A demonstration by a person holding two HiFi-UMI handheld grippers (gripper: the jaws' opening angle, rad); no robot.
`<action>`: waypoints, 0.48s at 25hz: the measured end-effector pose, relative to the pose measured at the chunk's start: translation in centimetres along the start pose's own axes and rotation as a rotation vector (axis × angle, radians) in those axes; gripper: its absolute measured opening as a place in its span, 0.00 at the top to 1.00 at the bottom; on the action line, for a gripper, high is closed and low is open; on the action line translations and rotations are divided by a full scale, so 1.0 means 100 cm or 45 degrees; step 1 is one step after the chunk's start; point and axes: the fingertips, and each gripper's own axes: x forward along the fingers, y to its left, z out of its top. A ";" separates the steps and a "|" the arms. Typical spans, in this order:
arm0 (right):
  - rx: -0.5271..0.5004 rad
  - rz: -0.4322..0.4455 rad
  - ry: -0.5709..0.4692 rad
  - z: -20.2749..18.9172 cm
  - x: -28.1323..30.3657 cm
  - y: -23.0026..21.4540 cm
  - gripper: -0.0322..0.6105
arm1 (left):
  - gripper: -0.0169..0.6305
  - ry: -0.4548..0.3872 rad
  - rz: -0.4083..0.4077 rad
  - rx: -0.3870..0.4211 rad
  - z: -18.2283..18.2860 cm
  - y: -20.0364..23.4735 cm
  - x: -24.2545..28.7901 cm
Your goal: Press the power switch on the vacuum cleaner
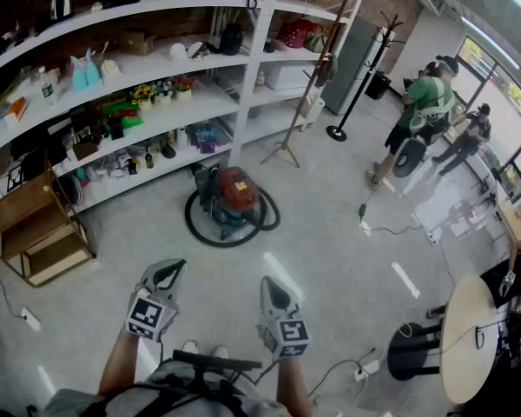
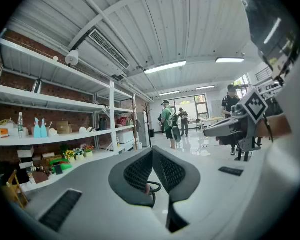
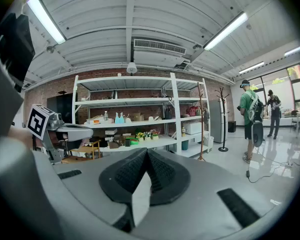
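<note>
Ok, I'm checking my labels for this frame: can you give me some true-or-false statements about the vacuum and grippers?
1. The vacuum cleaner stands on the floor before the shelves. True.
2. The left gripper touches the vacuum cleaner. False: it is held well short of it.
3. The left gripper and right gripper are both shut and empty. True.
4. The black hose lies on a shelf. False: it loops on the floor round the vacuum cleaner.
</note>
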 end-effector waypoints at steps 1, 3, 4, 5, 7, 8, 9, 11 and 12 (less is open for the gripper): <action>-0.002 0.002 0.002 0.000 0.001 0.000 0.94 | 0.96 -0.005 -0.002 0.014 0.000 0.001 0.001; 0.006 0.002 -0.002 0.000 0.001 0.000 0.94 | 0.96 -0.014 -0.004 0.031 0.000 0.002 0.002; 0.020 0.000 -0.013 0.001 0.000 -0.001 0.94 | 0.96 -0.016 -0.005 0.036 0.000 0.001 0.002; 0.039 -0.003 -0.027 0.002 -0.002 -0.002 0.94 | 0.96 -0.017 -0.005 0.039 0.001 0.000 0.001; 0.064 -0.004 -0.048 0.002 -0.005 -0.004 0.94 | 0.96 -0.022 0.000 0.028 0.003 -0.001 0.000; 0.068 -0.002 -0.051 0.001 -0.006 -0.004 0.94 | 0.96 -0.022 0.001 0.024 0.003 -0.002 -0.001; 0.072 0.002 -0.052 0.002 -0.007 -0.003 0.94 | 0.96 -0.020 0.001 0.023 0.002 -0.002 -0.002; 0.077 0.009 -0.048 0.002 -0.009 -0.002 0.94 | 0.96 -0.014 -0.004 0.026 0.000 -0.004 -0.003; 0.074 0.010 -0.048 0.002 -0.011 -0.003 0.94 | 0.96 -0.009 -0.008 0.035 -0.002 -0.006 -0.003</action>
